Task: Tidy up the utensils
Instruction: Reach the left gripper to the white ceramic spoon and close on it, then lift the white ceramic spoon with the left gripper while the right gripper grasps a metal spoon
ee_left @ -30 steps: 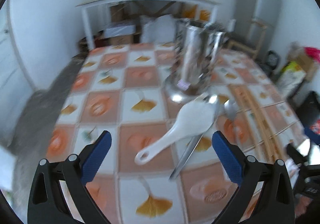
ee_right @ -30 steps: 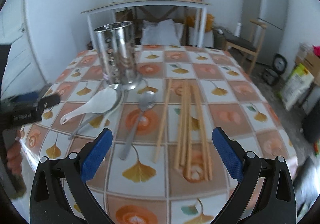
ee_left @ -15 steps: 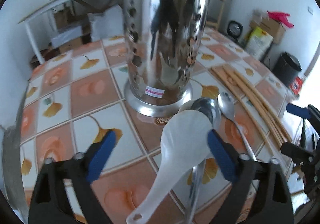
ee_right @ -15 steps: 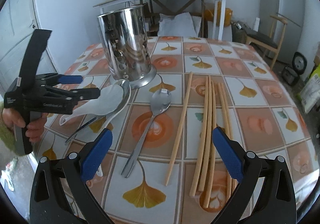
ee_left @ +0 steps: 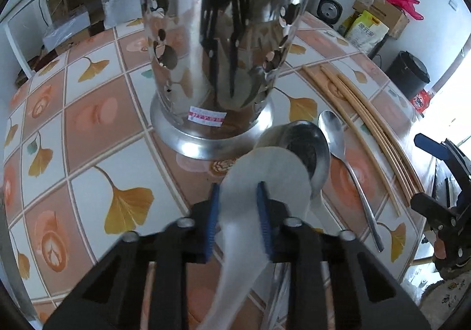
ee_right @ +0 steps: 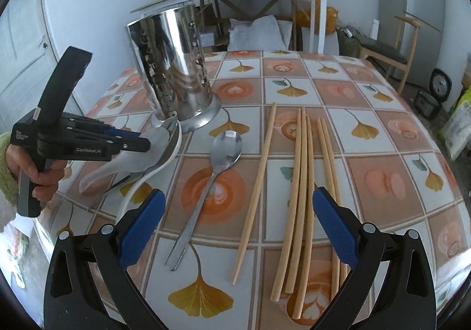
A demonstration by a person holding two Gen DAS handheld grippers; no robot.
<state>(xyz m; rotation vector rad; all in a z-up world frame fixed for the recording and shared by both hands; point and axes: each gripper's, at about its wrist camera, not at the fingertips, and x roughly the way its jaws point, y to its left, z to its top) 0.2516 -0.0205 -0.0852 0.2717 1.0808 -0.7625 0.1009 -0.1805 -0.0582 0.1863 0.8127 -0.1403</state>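
White spoon: the white spoon (ee_left: 266, 180) lies just in front of the holder's base, its bowl over a steel ladle (ee_left: 306, 144); the left gripper (ee_left: 237, 218) has its blue pads pressed on either side of the spoon where bowl meets handle.
Holder: the steel holder (ee_right: 173, 71) stands upright on the table (ee_right: 382, 130); no utensil shows above its rim, though its inside is hidden.
Progress: seemingly the first pick, judging by every utensil lying outside the holder; the white spoon appears not yet lifted.
Left to do: the ladle, a steel spoon (ee_right: 216, 177) to the right of the holder, and the chopsticks (ee_right: 303, 183) further right.
Right gripper: the right gripper (ee_right: 237, 230) hangs with its fingers wide apart, holding nothing, above the near ends of the steel spoon and chopsticks.
Room: the spoon bowl sits close to the holder's flared base, so the lift likely needs to go up and back first.
Edges: the table's left edge is near the left hand (ee_right: 38, 174); its right side beyond the chopsticks is bare cloth.
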